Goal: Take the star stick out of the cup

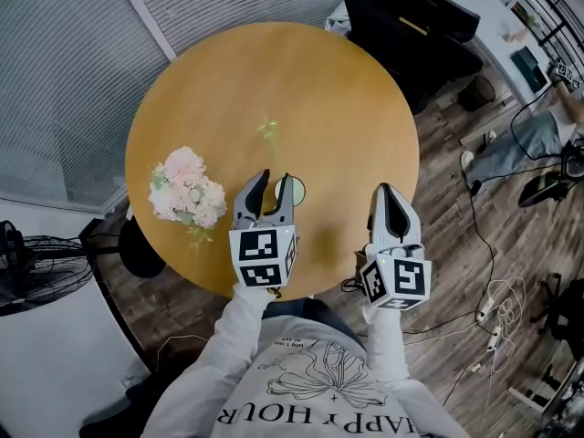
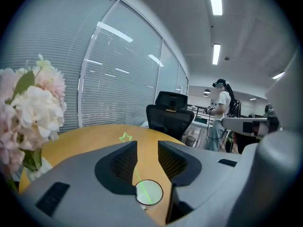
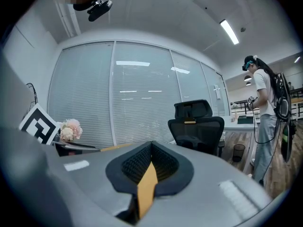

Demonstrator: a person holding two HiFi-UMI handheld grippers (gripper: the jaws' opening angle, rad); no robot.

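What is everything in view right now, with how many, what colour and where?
table: one, round, light wood, middle of the head view
flowers: one bunch, pink and white, left part of the table
cup: one, pale, near edge of the table, at the left gripper's fingers
star stick: one, green, slanting out of the cup, star end away from the person
office chair: one, black, beyond the table
fan: one, black, on the floor at left
other person: one, grey trousers, far right
left gripper: one, grey, fingers apart about the cup
right gripper: one, grey, fingers together, nothing between, over the table's near edge
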